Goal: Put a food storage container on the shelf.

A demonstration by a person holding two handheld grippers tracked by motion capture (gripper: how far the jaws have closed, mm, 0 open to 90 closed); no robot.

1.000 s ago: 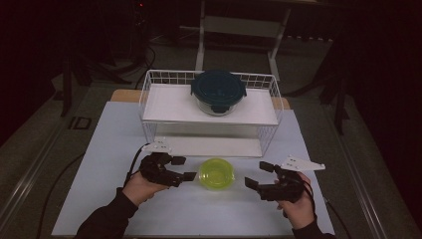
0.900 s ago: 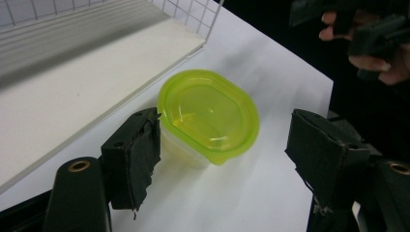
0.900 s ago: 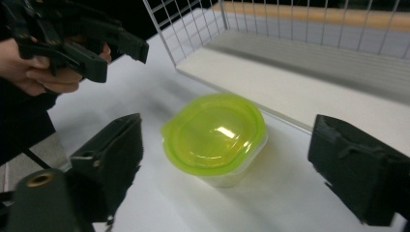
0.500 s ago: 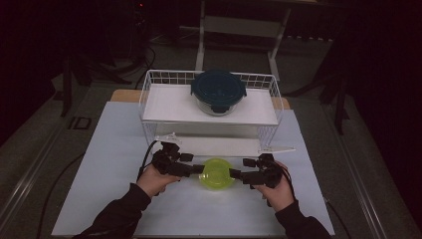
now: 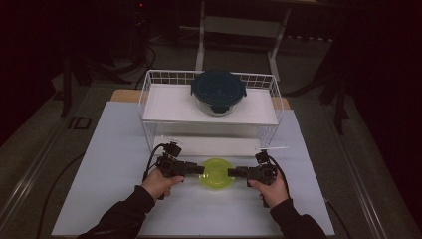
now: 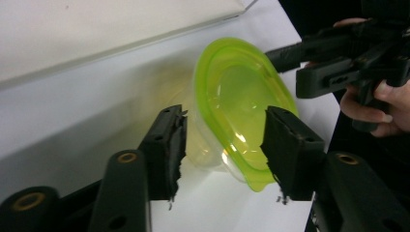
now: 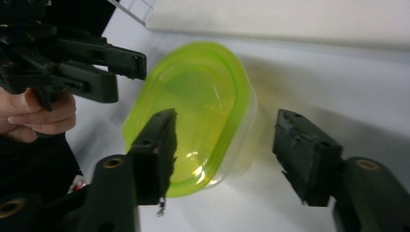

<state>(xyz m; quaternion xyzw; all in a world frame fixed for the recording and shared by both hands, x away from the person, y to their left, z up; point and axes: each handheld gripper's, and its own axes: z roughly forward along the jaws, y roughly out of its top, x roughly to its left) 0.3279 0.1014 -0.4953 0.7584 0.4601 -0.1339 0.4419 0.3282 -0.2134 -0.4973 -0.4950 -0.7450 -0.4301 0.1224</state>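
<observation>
A clear container with a yellow-green lid [image 5: 216,173] sits on the white table between both grippers. My left gripper [image 5: 201,170] reaches in from the left. In the left gripper view its jaws [image 6: 225,145] have just been closing and straddle the container's near edge [image 6: 232,101], one jaw over the lid rim, no firm press visible. My right gripper [image 5: 230,173] comes from the right. Its jaws [image 7: 227,145] have just been closing too, one above the lid [image 7: 198,106], the other standing clear of the container's wall.
A white wire basket [image 5: 144,99] stands at the back of the table, holding a glass container with a dark teal lid [image 5: 218,90] on a white board. The white table surface [image 5: 114,149] extends to both sides of the hands.
Both hands have moved inward and down from the sides until the jaws reach the green-lidded container. Both pairs of jaws have narrowed. The container has stayed in place.
</observation>
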